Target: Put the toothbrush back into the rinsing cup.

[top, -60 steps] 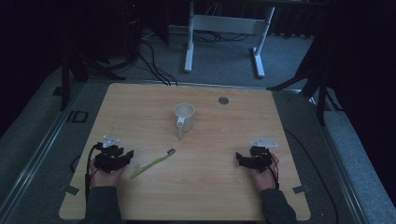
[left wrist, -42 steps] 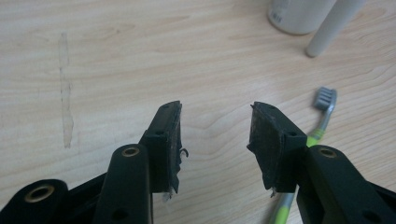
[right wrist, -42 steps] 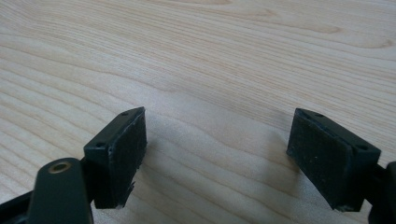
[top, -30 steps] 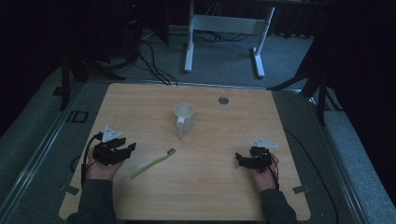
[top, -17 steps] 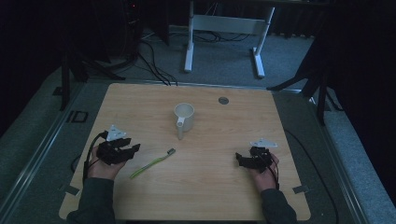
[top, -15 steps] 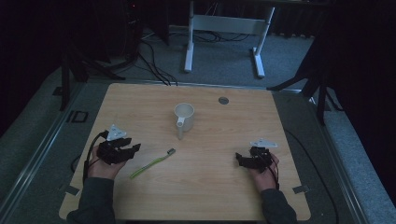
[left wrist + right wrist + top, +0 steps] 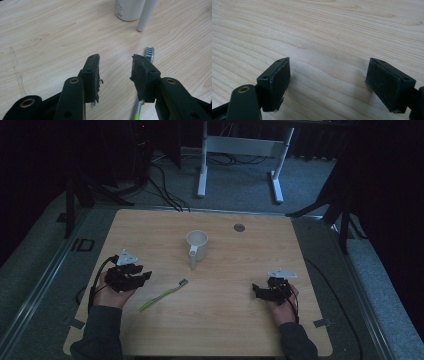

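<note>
The left gripper (image 7: pixel 142 276) hangs low over the wooden table (image 7: pixel 225 325), just beside the toothbrush (image 7: pixel 163 295), and its jaws have just been closing. They stand half apart with nothing between them but bare wood. In the left gripper view the toothbrush (image 7: pixel 147 72) lies under the right-hand jaw, its grey bristle head poking out toward the white mug (image 7: pixel 128 10). So the pick-up looks barely begun: no grip yet, the brush flat on the table, the mug (image 7: pixel 197 246) upright and well apart from it. Over on the other side, the right gripper (image 7: pixel 257 292) rests idle, jaws spread wide over bare table. The brush's green handle runs off behind the jaw, the mug is cut off at the frame's top, and the room beyond is too dark to read.
</note>
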The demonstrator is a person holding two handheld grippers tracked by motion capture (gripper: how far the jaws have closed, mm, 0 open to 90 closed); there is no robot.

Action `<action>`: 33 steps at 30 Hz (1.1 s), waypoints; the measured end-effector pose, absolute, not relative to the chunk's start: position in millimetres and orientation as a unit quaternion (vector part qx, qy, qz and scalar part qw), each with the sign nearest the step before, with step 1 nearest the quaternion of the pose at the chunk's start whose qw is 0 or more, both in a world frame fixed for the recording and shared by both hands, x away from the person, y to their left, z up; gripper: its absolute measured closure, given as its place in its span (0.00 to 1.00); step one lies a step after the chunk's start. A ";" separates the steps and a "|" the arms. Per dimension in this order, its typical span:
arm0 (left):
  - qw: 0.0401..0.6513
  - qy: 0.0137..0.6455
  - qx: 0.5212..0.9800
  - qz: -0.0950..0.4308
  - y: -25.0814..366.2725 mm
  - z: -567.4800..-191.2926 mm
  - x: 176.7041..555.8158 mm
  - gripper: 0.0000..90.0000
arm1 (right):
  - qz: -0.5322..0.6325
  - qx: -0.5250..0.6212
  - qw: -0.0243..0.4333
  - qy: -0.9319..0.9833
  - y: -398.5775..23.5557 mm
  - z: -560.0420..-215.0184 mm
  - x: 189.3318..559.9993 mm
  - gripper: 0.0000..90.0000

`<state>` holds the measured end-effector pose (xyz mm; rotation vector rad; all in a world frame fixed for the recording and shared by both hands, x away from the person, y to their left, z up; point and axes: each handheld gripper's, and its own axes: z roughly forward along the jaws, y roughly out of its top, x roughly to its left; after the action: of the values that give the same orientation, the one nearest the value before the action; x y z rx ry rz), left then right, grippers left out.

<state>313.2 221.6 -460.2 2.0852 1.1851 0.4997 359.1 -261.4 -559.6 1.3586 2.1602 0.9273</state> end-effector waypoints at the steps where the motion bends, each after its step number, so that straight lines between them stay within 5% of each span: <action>1: 0.338 0.455 0.802 0.190 220.6 -459.2 314.0 0.65 | 0.334 0.489 0.212 0.778 -261.4 -559.6 359.0 0.21; 33: 0.325 0.423 0.826 0.182 207.9 -443.9 327.9 0.64 | 0.333 0.488 0.212 0.778 -261.5 -559.6 358.9 0.21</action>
<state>327.9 207.9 -443.9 2.1660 1.1081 0.4772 358.9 -261.5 -559.6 1.3556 2.1614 0.9257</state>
